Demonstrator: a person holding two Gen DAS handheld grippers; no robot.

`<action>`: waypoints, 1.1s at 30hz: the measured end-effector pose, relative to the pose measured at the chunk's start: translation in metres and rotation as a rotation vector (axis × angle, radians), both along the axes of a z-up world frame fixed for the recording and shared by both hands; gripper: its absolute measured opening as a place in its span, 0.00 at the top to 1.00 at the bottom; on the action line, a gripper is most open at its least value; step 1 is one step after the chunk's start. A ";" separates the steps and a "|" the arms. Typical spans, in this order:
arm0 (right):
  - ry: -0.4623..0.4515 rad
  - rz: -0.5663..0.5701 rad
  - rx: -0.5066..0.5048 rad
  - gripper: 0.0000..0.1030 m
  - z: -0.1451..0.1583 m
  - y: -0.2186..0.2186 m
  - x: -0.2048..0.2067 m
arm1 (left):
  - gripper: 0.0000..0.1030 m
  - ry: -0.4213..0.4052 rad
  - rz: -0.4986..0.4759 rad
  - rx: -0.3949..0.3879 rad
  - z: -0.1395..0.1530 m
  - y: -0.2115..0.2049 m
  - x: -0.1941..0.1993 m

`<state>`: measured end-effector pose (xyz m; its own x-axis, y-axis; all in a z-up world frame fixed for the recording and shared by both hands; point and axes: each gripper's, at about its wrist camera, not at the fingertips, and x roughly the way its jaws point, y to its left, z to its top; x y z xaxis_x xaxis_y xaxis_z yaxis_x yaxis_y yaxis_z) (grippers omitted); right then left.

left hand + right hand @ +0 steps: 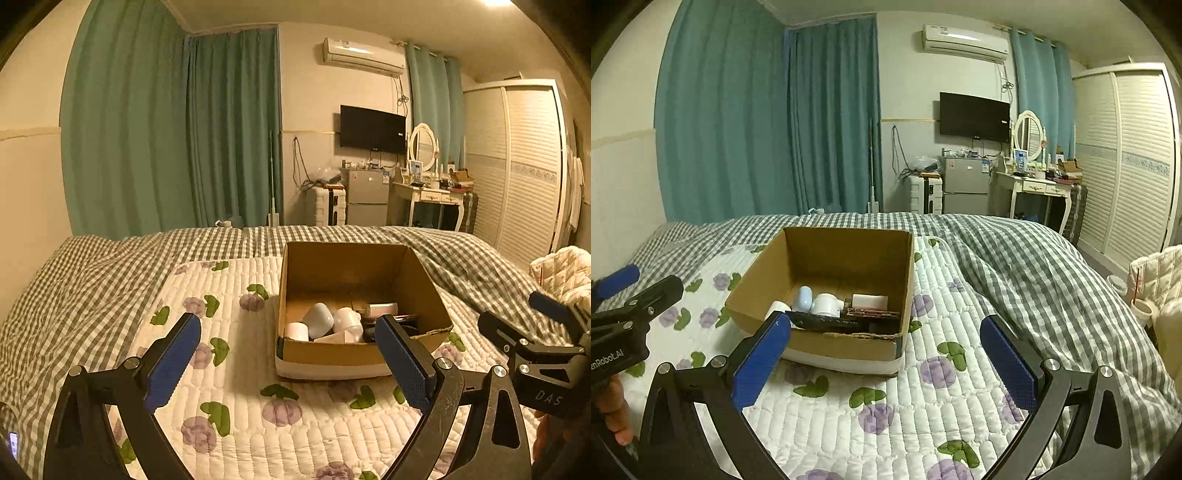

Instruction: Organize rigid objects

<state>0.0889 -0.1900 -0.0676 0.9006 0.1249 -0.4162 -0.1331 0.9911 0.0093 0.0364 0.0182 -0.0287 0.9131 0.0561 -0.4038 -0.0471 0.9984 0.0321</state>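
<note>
Fingers, left: the left gripper [288, 363] is hovering over the quilt [258, 424] with its blue pads [173, 360] spread wide, and nothing is sitting between them.
Fingers, right: the right gripper [886, 363] is also standing wide apart and is carrying nothing; it is hanging just in front of the box.
Task things: the rigid objects are lying together in the cardboard box [834, 343] on the bed, namely a pale blue rounded case [804, 299], a white jar [826, 304], a white cap [296, 331], a flat dark item [827, 322] and a white rectangular piece [870, 301].
Step in hand: I am judging that both grippers are waiting at the box, either before a first pick or after the last drop; I cannot tell which.
Next move: if I am picking, I am planning to lower one gripper over the near wall of the box and to close on the jar, since it is standing free of the wall.
Care: the items are touching each other, so I am expecting crowding.
Writing: on the right gripper's body, seen from the left wrist, I am reading "DAS" [548, 398]; on the left gripper's body, seen from the right wrist, "enRobot.AI" [605, 360], cut at the edge.
Other labels: too small to read.
</note>
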 end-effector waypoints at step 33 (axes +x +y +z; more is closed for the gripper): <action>0.040 -0.028 0.031 0.00 -0.005 -0.007 0.006 | 0.06 0.041 -0.023 0.021 -0.009 -0.005 0.004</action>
